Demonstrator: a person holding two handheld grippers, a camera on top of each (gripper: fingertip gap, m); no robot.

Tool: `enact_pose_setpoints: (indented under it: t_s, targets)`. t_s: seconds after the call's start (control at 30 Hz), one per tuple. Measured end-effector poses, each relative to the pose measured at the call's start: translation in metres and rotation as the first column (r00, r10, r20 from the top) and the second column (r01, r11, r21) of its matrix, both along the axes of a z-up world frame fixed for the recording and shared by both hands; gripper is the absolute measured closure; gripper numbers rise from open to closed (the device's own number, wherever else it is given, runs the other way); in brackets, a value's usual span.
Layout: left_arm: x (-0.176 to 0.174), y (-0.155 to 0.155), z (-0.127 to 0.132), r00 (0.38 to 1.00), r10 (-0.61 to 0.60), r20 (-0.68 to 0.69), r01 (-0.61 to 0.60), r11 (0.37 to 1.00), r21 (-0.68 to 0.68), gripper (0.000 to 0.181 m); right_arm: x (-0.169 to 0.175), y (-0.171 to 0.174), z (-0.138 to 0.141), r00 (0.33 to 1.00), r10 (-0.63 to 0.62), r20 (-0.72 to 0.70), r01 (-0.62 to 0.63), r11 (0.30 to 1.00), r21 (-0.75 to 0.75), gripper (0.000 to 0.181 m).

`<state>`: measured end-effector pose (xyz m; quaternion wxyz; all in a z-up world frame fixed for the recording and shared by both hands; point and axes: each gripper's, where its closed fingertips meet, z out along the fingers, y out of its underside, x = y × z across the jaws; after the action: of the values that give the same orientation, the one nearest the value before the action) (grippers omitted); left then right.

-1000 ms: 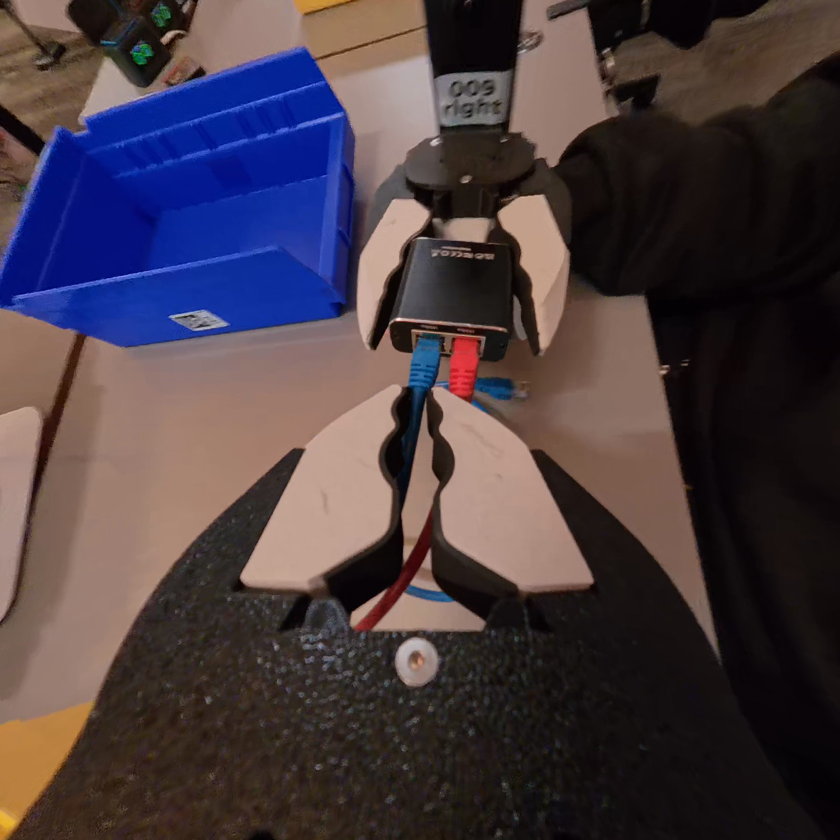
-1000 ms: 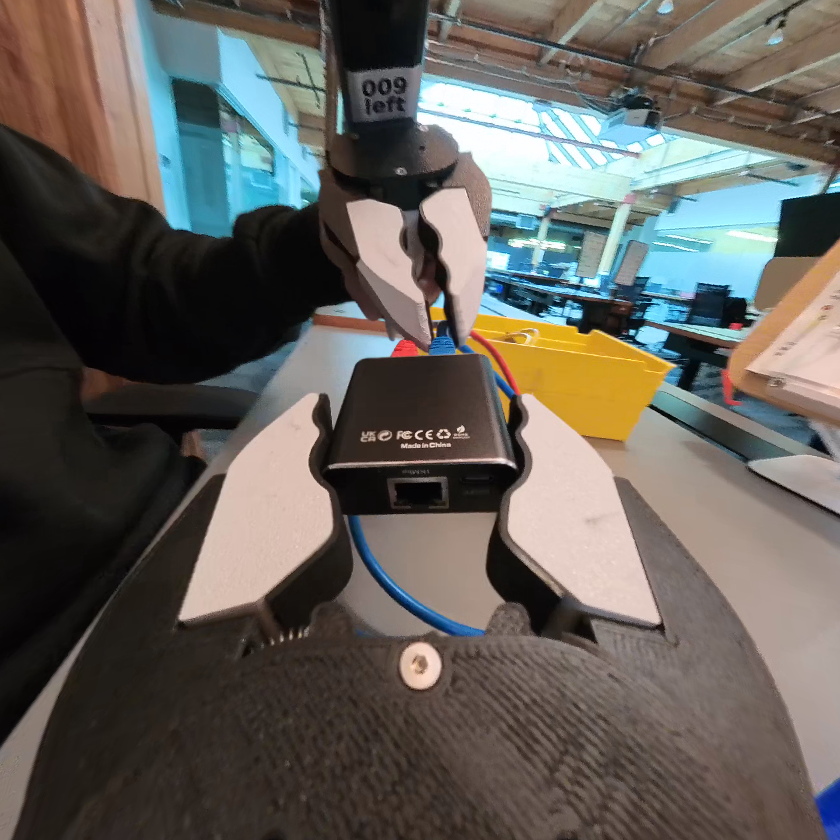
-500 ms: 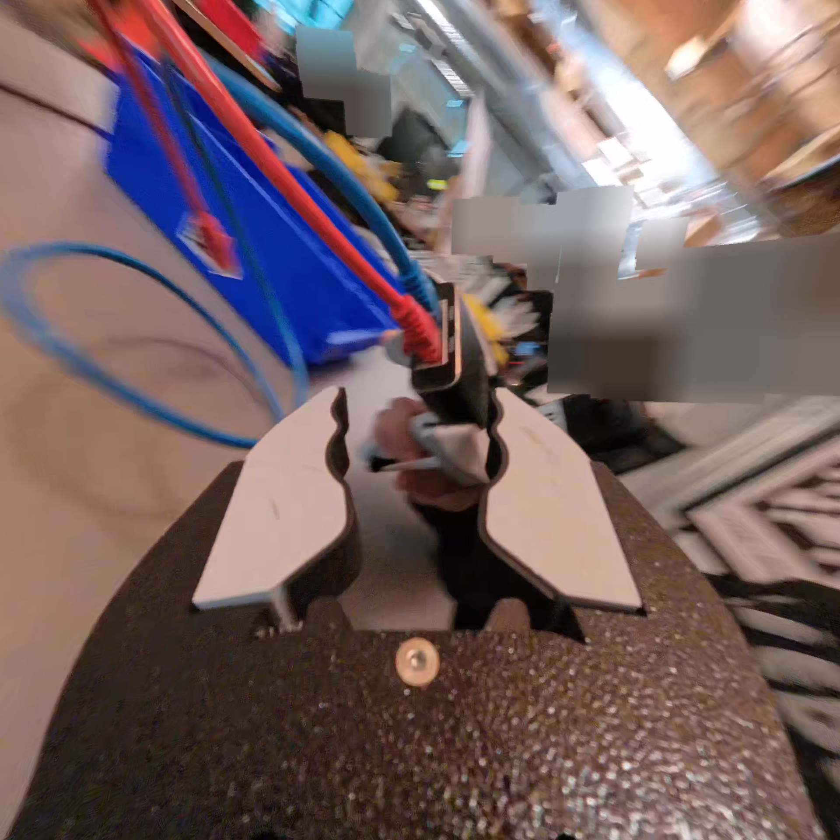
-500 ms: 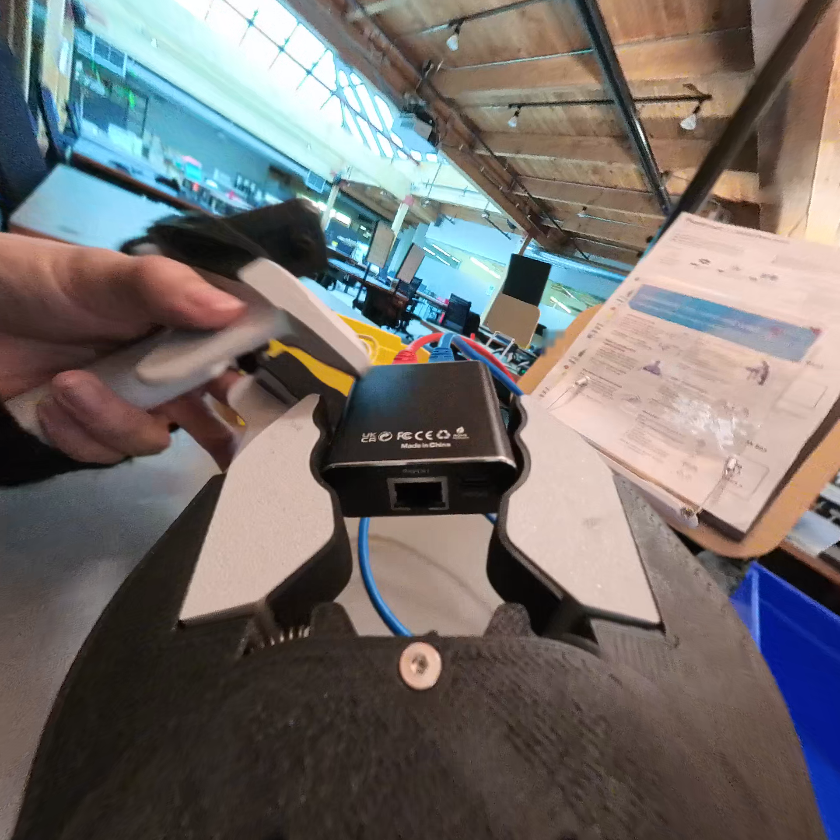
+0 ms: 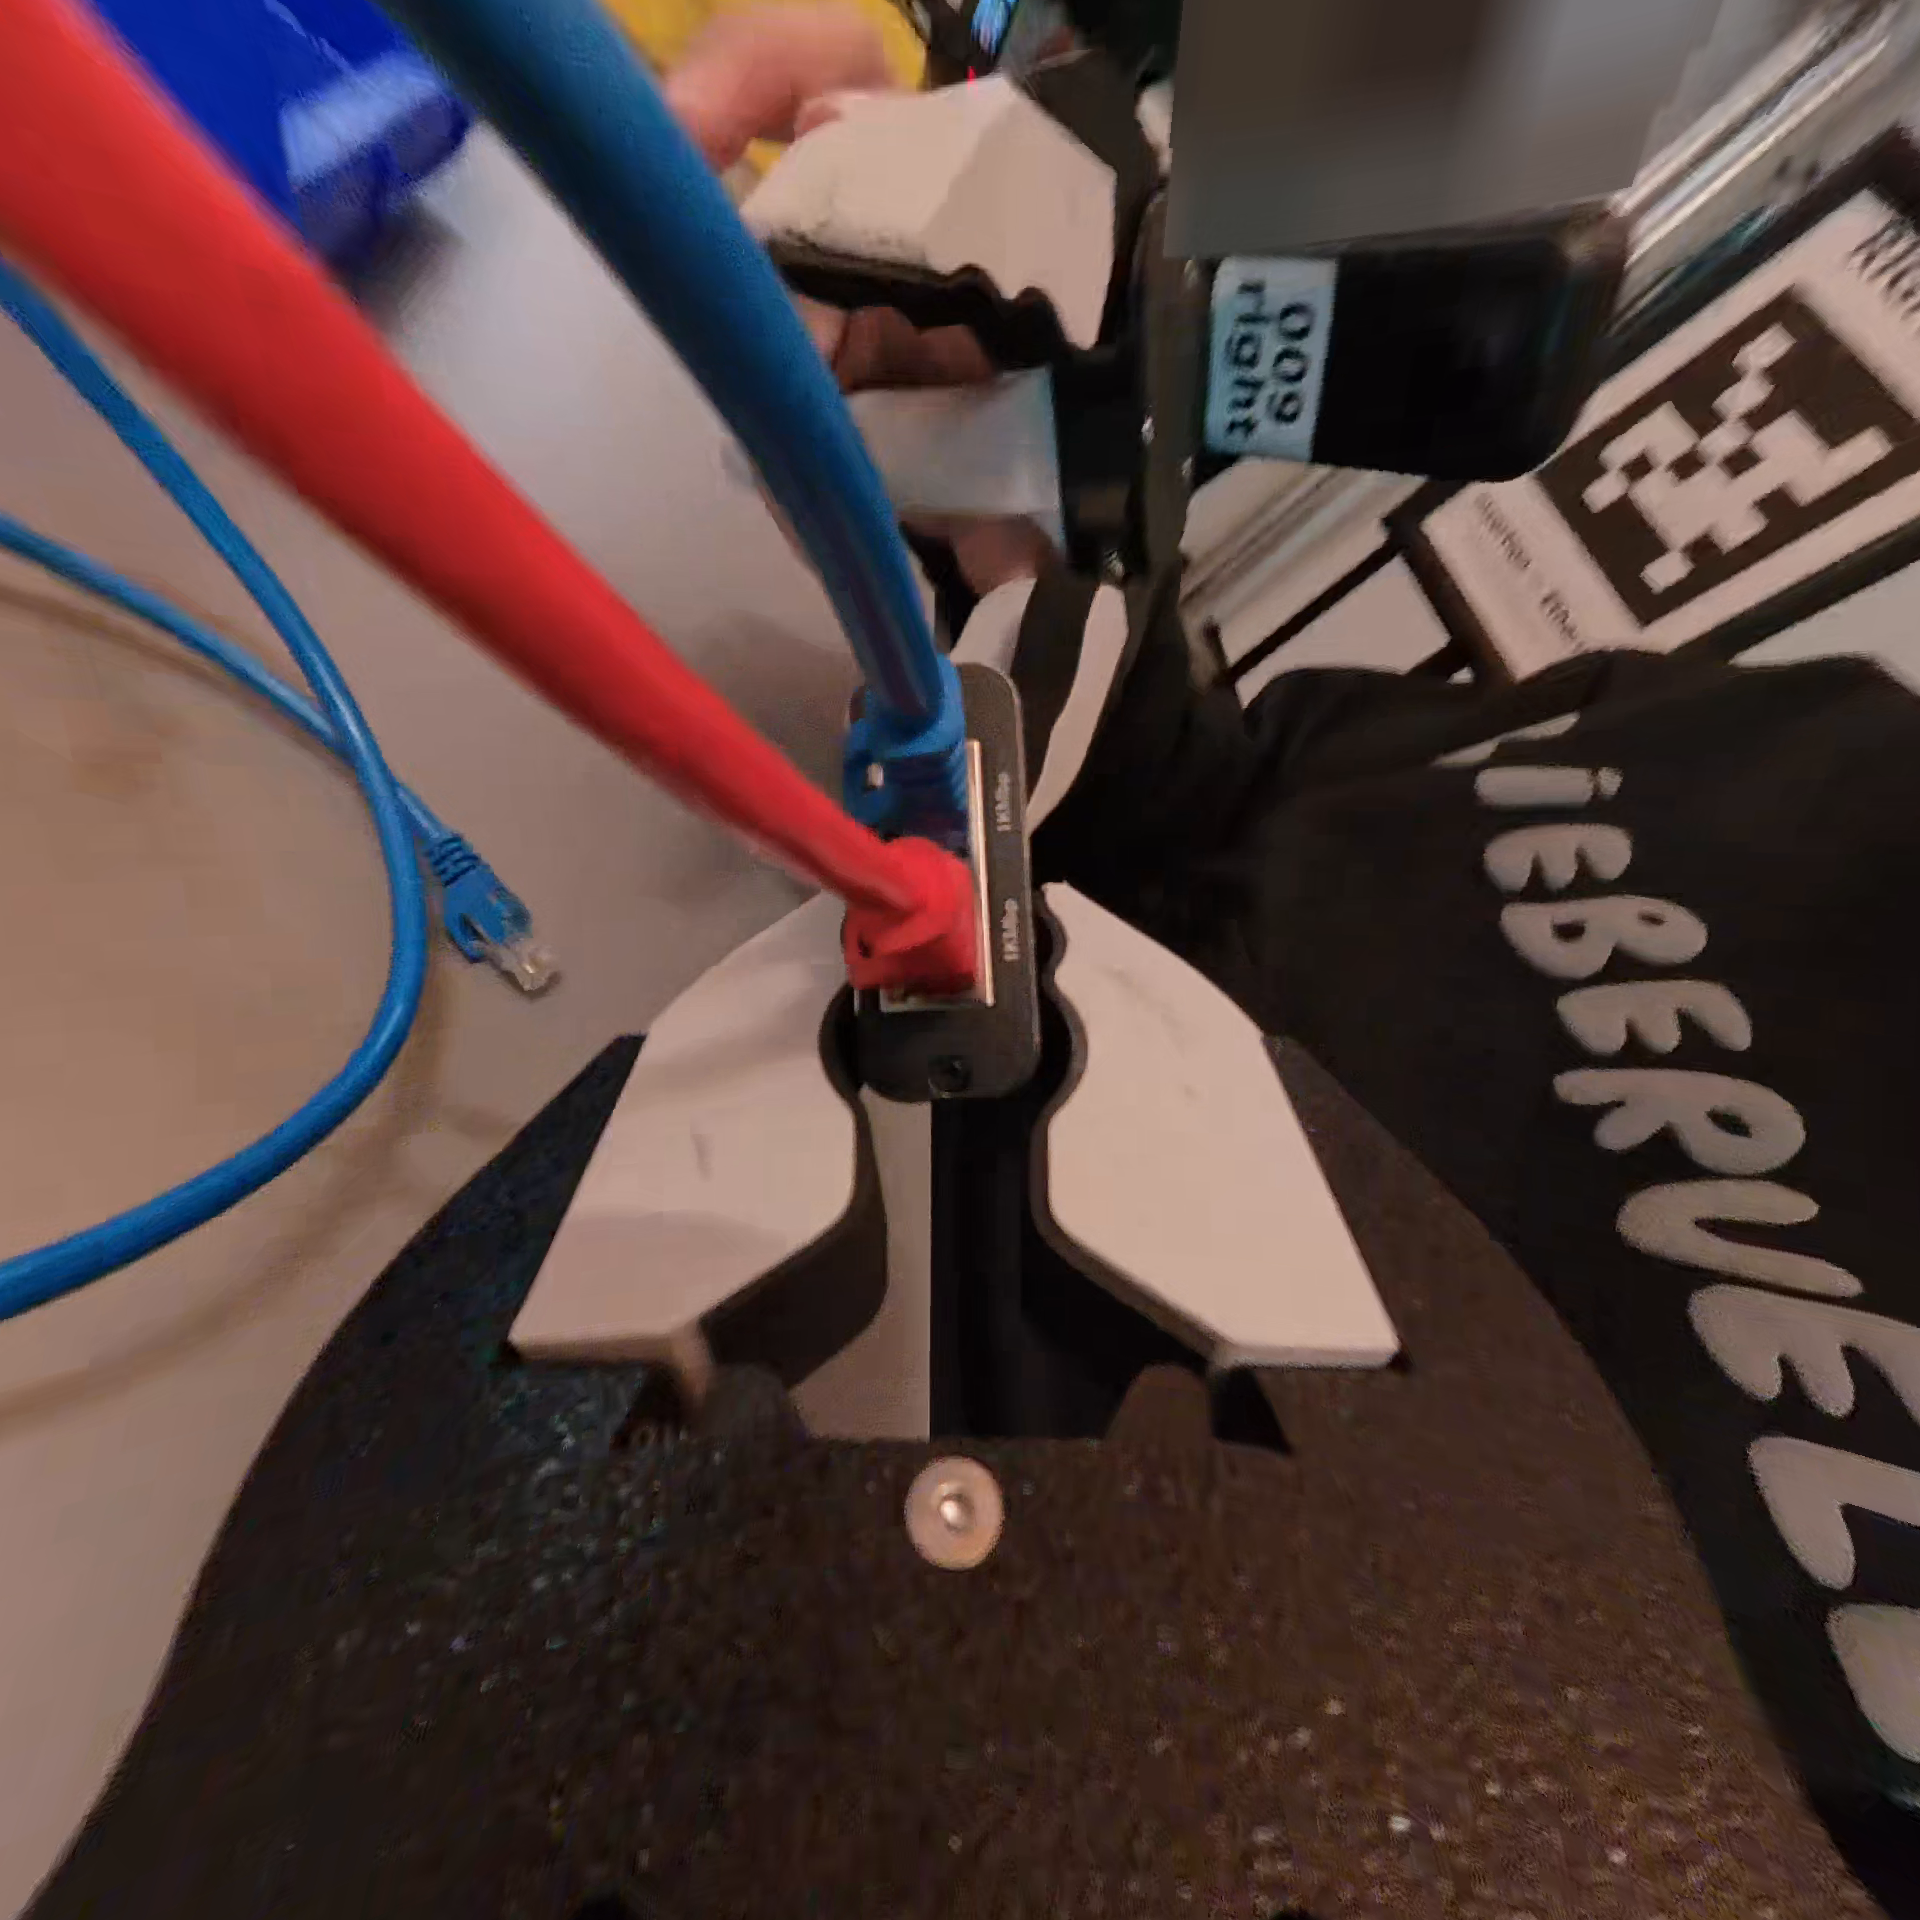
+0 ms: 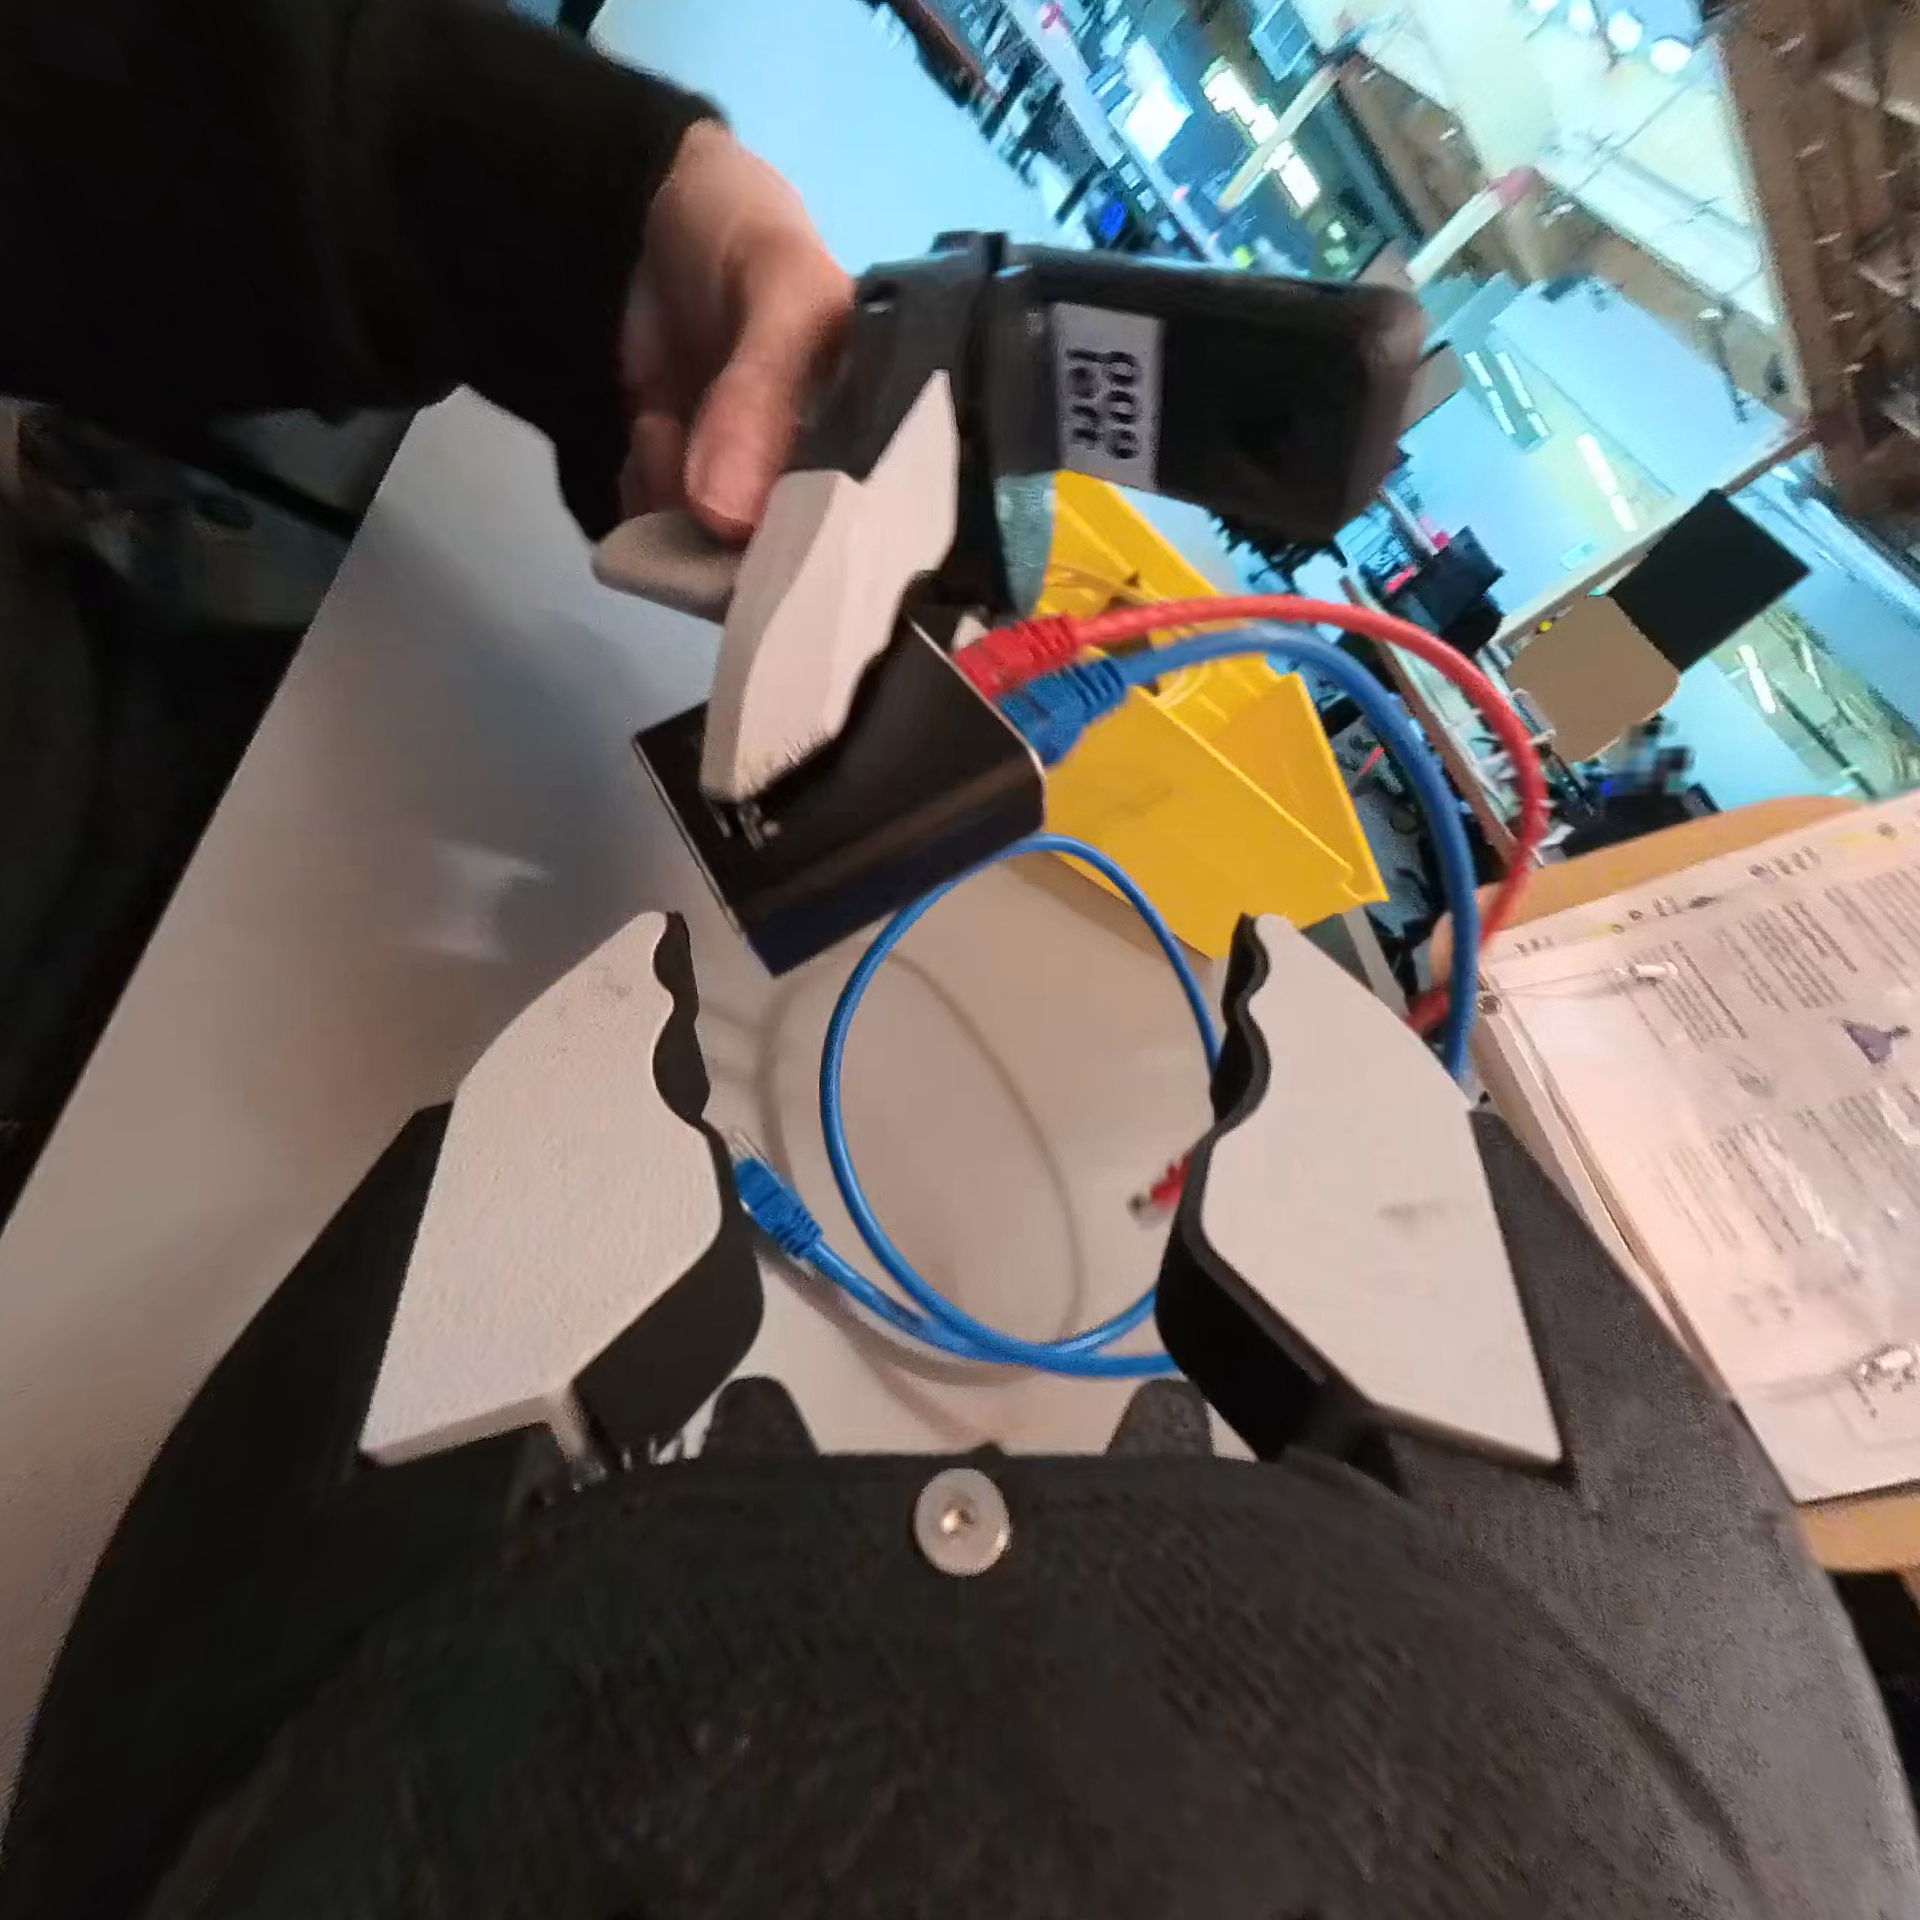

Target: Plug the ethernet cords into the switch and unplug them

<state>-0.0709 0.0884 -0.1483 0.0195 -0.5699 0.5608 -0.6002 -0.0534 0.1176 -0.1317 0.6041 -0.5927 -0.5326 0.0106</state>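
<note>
My left gripper (image 5: 948,971) is shut on the black switch (image 5: 1003,935) and holds it edge-on above the table. A red cord (image 5: 416,499) and a blue cord (image 5: 727,312) are plugged into adjacent ports. In the right wrist view the switch (image 6: 904,821) hangs tilted under a left finger (image 6: 821,623), with the red plug (image 6: 1013,649) and blue plug (image 6: 1060,701) in it. My right gripper (image 6: 956,935) is open and empty, just below the switch. The blue cord's loose end (image 6: 774,1205) and the red cord's loose end (image 6: 1164,1184) lie on the table.
A yellow bin (image 6: 1195,790) stands behind the switch. A board with printed sheets (image 6: 1714,1091) lies at the right. A blue bin (image 5: 312,125) is at the far left of the left wrist view. A person's black sleeve (image 6: 312,187) reaches in.
The switch has passed from my right gripper to my left. The left let go of the blue cord and closed on the switch; the right opened and drew back.
</note>
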Motion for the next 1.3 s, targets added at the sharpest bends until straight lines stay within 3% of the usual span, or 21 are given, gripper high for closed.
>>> enact_pose_setpoints:
  t_s: [0.1,0.17,0.23,0.33,0.4,0.43,0.47,0.53,0.6,0.67,0.83,0.97,1.07,1.17,1.2,1.27,1.3]
  targets:
    - [0.002,-0.004,-0.011,0.998,-0.009,-0.061,0.012,0.999,0.045,0.155,-0.015,0.007,-0.018,0.989,-0.020,0.149,0.019,1.000,0.007,0.087]
    - [0.004,-0.003,-0.017,0.996,0.003,-0.091,0.003,0.997,0.073,0.155,-0.021,0.009,-0.035,0.974,-0.013,0.225,0.017,1.000,-0.016,0.100]
    - [0.004,0.006,-0.020,0.993,0.056,-0.102,-0.043,0.992,0.121,0.155,-0.021,0.016,-0.036,0.975,-0.055,0.215,0.054,0.998,0.011,0.111]
    - [0.006,0.019,-0.004,0.991,0.130,-0.019,-0.127,0.986,0.107,0.155,-0.022,0.028,-0.023,0.982,-0.142,0.127,0.136,0.989,0.058,0.111]
    - [0.016,0.035,0.008,0.965,0.253,0.070,-0.260,0.960,0.106,0.155,-0.012,0.041,-0.021,0.959,-0.254,0.127,0.246,0.967,0.073,0.111]
    - [0.022,0.046,0.010,0.936,0.337,0.105,-0.350,0.926,0.144,0.156,-0.004,0.046,-0.022,0.939,-0.311,0.146,0.301,0.950,0.085,0.111]
    - [0.027,0.058,0.009,0.897,0.420,0.134,-0.440,0.871,0.219,0.145,0.005,0.052,-0.024,0.908,-0.377,0.184,0.364,0.926,0.105,0.111]
    - [0.031,0.083,0.006,0.788,0.580,0.206,-0.607,0.676,0.419,0.124,0.024,0.059,-0.027,0.821,-0.507,0.261,0.477,0.861,0.175,0.111]
    - [0.031,0.089,0.009,0.731,0.618,0.288,-0.651,0.505,0.567,0.113,0.035,0.063,-0.027,0.735,-0.597,0.323,0.542,0.802,0.249,0.111]
    - [0.033,0.087,0.009,0.705,0.638,0.311,-0.654,0.414,0.634,0.109,0.038,0.064,-0.024,0.675,-0.645,0.358,0.570,0.764,0.304,0.111]
    - [0.044,0.078,-0.015,0.722,0.660,0.208,-0.617,0.476,0.627,0.109,0.029,0.061,-0.020,0.619,-0.678,0.396,0.555,0.734,0.391,0.112]
    - [0.046,0.080,-0.016,0.743,0.632,0.218,-0.614,0.515,0.598,0.116,0.029,0.060,-0.020,0.676,-0.634,0.376,0.541,0.773,0.331,0.112]
    - [0.041,0.088,-0.004,0.755,0.572,0.320,-0.605,0.419,0.677,0.119,0.022,0.055,-0.013,0.834,-0.501,0.231,0.467,0.864,0.190,0.103]
    - [0.032,0.094,0.023,0.743,0.499,0.447,-0.614,0.241,0.752,0.119,0.019,0.046,0.001,0.927,-0.358,-0.110,0.353,0.934,-0.061,0.082]
    - [0.029,0.094,0.031,0.738,0.469,0.485,-0.616,0.178,0.767,0.120,0.017,0.043,0.009,0.914,-0.305,-0.268,0.274,0.950,-0.147,0.080]
    - [0.026,0.093,0.043,0.739,0.404,0.540,-0.612,0.067,0.788,0.120,0.013,0.036,0.024,0.791,-0.228,-0.568,0.055,0.951,-0.305,0.081]
    - [0.025,0.091,0.050,0.732,0.377,0.567,-0.621,0.027,0.784,0.120,0.012,0.035,0.024,0.724,-0.223,-0.653,-0.049,0.927,-0.371,0.090]
